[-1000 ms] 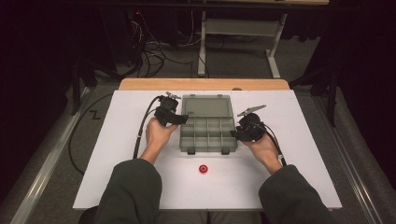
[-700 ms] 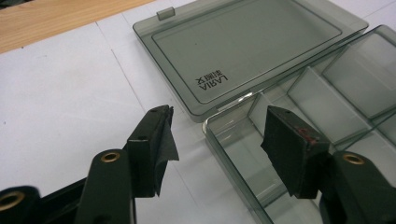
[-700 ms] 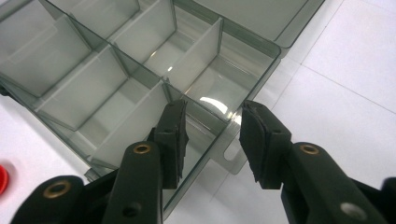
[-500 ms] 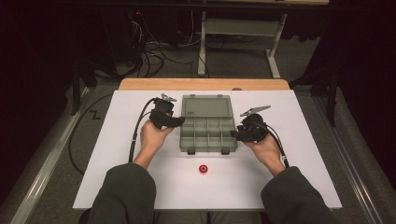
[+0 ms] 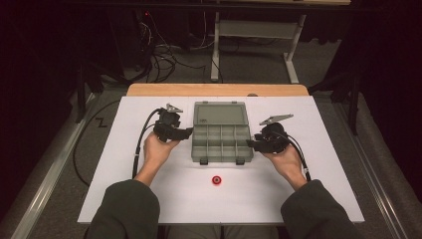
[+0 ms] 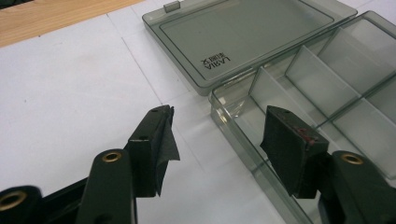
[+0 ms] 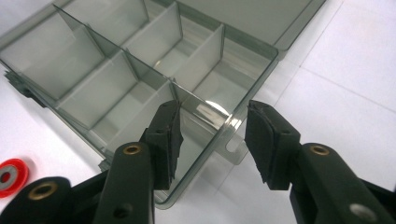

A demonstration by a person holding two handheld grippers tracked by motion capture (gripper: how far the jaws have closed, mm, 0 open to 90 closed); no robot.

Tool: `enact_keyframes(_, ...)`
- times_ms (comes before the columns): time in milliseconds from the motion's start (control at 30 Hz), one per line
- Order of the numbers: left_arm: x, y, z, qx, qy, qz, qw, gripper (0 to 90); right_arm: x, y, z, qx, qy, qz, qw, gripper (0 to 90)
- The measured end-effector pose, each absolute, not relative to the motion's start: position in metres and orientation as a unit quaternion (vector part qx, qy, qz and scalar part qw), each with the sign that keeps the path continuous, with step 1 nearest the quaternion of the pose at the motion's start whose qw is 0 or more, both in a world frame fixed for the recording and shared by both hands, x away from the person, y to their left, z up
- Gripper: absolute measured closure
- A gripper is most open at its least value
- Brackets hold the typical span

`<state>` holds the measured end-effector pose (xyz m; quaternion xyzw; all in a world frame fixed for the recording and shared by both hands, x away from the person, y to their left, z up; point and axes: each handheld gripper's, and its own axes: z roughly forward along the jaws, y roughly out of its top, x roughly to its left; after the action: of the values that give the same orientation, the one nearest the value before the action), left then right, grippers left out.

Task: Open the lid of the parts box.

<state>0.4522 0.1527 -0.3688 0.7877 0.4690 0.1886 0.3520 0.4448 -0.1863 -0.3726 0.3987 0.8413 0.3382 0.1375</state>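
A smoky grey compartment box (image 5: 221, 142) lies mid-table, its lid (image 5: 220, 114) folded flat behind it. The compartments I can see hold nothing. My left gripper (image 5: 187, 132) is at the box's left side, and in the left gripper view it (image 6: 219, 140) stands open with the box's side wall (image 6: 233, 128) between its jaws. At the box's right side my right gripper (image 5: 250, 145) is open too. In the right gripper view it (image 7: 212, 140) straddles the box's end wall (image 7: 219, 119). A small red ring (image 5: 216, 180) lies on the table in front of the box.
White sheet (image 5: 124, 149) covers the table, with a wooden strip (image 5: 214, 90) along the far edge. Cables (image 5: 142, 144) trail from both grippers. The red ring (image 7: 10, 176) sits left of the right gripper's jaws. Dark floor, a desk frame and wires lie beyond.
Both hands have slid a little toward the near side of the table along the box's ends. The jaws stay open and the box has not moved.
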Motion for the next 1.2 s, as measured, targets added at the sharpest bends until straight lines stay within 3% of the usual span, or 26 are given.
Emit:
enact_keyframes(467,0.440,0.165,-0.371,0.778,0.473,0.187,0.368,41.3,0.441,-0.195,-0.372,0.396,0.836,0.351,0.147,50.9)
enact_keyframes(1200,0.416,0.170,-0.372,0.777,0.447,0.204,0.392,41.8,0.427,-0.209,-0.370,0.394,0.826,0.371,0.155,49.0)
